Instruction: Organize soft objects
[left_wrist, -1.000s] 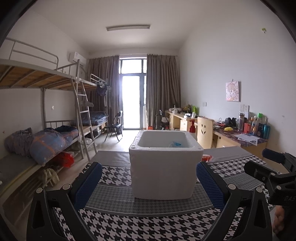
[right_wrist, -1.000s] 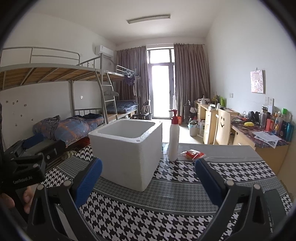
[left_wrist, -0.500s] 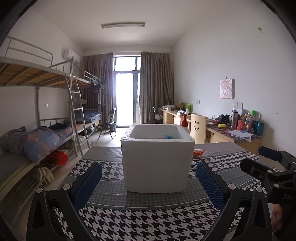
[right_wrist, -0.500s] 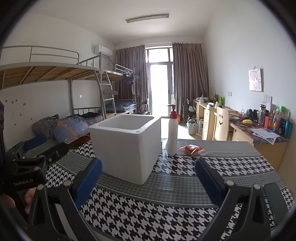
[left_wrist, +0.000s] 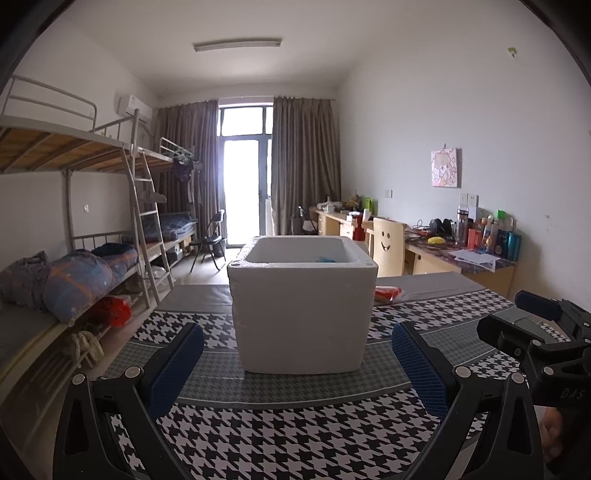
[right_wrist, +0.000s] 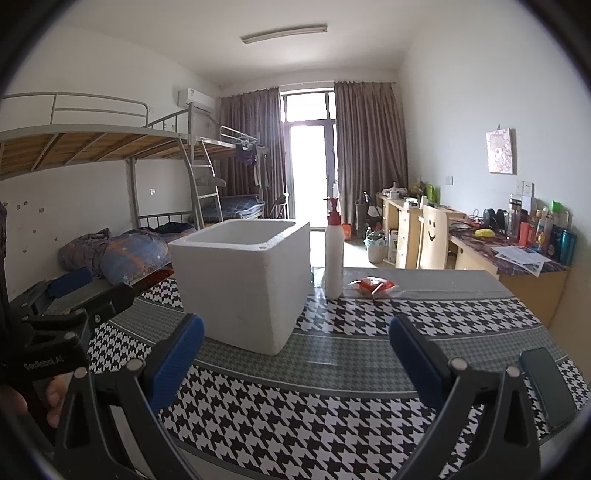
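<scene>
A white foam box (left_wrist: 301, 310) stands on the houndstooth tablecloth (left_wrist: 295, 435), straight ahead in the left wrist view; a bit of something blue (left_wrist: 325, 259) shows inside it. The same foam box (right_wrist: 242, 277) sits left of centre in the right wrist view. Behind it lies a red soft packet (right_wrist: 373, 285), whose edge as the red packet (left_wrist: 388, 294) peeks past the box's right side. My left gripper (left_wrist: 297, 365) is open and holds nothing, short of the box. My right gripper (right_wrist: 295, 363) is open too, with nothing between its blue pads.
A white pump bottle with red top (right_wrist: 333, 254) stands by the box's far corner. A dark phone (right_wrist: 546, 387) lies at the table's near right. Bunk beds (left_wrist: 74, 236) line the left wall, desks and a chair (left_wrist: 388, 240) the right.
Both grippers have drawn back and risen slightly, so the foam box looks smaller and lower in both views. Both stay open.
</scene>
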